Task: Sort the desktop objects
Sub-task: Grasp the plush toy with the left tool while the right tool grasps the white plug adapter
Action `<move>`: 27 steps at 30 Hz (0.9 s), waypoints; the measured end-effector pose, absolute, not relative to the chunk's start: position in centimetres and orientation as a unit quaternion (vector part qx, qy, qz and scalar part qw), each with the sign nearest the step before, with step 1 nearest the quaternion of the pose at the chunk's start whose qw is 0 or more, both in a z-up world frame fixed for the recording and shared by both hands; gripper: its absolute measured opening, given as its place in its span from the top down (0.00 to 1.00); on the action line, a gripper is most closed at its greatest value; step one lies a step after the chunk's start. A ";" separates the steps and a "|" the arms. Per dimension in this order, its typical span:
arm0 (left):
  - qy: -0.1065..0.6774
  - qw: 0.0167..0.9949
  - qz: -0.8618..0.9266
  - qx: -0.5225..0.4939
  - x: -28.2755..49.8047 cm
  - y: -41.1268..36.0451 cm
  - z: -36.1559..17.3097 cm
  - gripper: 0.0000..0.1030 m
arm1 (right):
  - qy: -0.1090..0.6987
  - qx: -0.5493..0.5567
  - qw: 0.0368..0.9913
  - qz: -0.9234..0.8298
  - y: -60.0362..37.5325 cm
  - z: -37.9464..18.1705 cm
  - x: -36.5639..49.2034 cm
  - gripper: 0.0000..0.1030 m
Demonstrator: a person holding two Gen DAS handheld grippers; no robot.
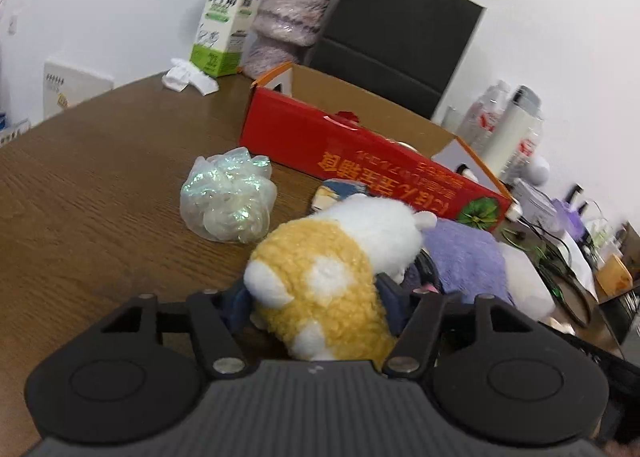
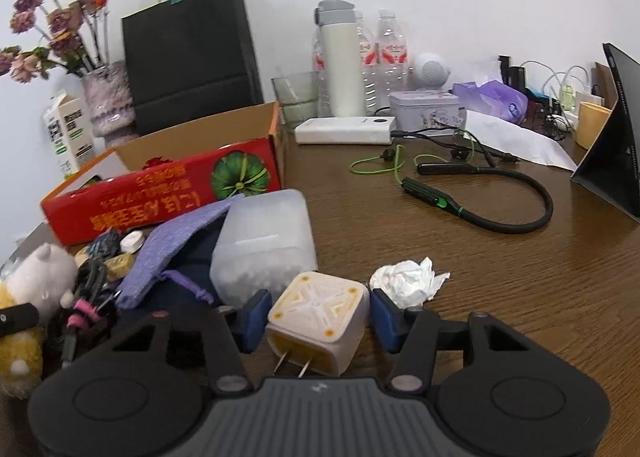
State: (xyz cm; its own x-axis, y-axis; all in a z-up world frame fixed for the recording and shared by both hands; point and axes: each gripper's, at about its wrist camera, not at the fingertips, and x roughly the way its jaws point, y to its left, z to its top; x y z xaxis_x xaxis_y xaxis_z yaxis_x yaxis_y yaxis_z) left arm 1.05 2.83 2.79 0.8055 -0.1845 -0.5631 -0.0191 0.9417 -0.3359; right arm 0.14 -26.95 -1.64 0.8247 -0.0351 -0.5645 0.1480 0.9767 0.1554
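Note:
A yellow and white plush toy (image 1: 336,265) lies on the brown table (image 1: 100,177) between the blue pads of my left gripper (image 1: 316,297), which press on its sides. My right gripper (image 2: 318,317) is shut on a cream cube-shaped charger plug (image 2: 320,321), its two prongs pointing back toward the camera. A red cardboard box (image 2: 160,185) with an open top stands behind the pile. The plush toy (image 2: 36,285) also shows at the far left of the right wrist view.
An iridescent plastic bundle (image 1: 228,197), purple cloth (image 2: 180,241), translucent plastic box (image 2: 268,237) and crumpled tissue (image 2: 404,281) lie close by. Neckband earphones (image 2: 480,209), a power bank (image 2: 344,131), bottles, a black bag (image 2: 188,49), a milk carton (image 1: 224,17) and a tablet (image 2: 616,137) lie beyond.

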 end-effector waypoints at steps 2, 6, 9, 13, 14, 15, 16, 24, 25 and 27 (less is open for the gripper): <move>0.292 0.944 -0.061 -0.140 -0.7 2.7 3.6 0.39 | 0.292 0.098 0.950 -0.042 -27.1 -1.6 -0.9 0.49; 0.243 0.961 -0.080 -0.106 -5.3 3.1 5.0 0.39 | 0.292 0.102 0.951 -0.008 -26.5 -1.5 -4.7 0.49; 0.242 0.961 -0.096 -0.092 -8.0 3.0 5.4 0.39 | 0.292 0.082 0.953 0.021 -25.0 -1.6 -7.6 0.49; 0.246 0.957 -0.119 -0.097 -11.0 3.1 5.0 0.39 | 0.272 0.061 0.958 0.062 -22.5 -0.9 -11.2 0.49; 0.241 0.959 -0.119 -0.089 -11.9 3.0 4.9 0.39 | 0.265 0.054 0.960 0.070 -21.7 -0.6 -12.1 0.49; 0.237 0.961 -0.120 -0.079 -12.5 2.8 4.8 0.39 | 0.256 0.046 0.963 0.077 -20.8 -0.3 -12.9 0.49; 0.235 0.962 -0.121 -0.071 -13.0 2.5 4.9 0.39 | 0.246 0.039 0.965 0.083 -20.1 -0.1 -13.7 0.49; 0.167 0.980 -0.099 -0.035 -16.3 0.7 6.4 0.39 | 0.123 -0.019 0.988 0.090 -16.8 2.3 -19.9 0.49; 0.166 0.980 -0.100 -0.038 -16.1 0.7 6.6 0.39 | 0.118 -0.013 0.989 0.094 -17.0 2.5 -20.0 0.49; 0.168 0.980 -0.098 -0.035 -15.3 0.6 6.8 0.39 | 0.116 -0.012 0.989 0.095 -17.4 3.0 -19.5 0.49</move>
State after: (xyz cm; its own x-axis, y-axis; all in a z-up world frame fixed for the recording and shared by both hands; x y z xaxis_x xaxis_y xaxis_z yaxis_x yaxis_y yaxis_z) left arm -15.34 0.56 6.81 0.9239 -0.2048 -0.3234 0.1812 0.9782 -0.1017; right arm -19.47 -17.37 3.01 0.9550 0.1854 -0.2317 -0.1910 0.9816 -0.0018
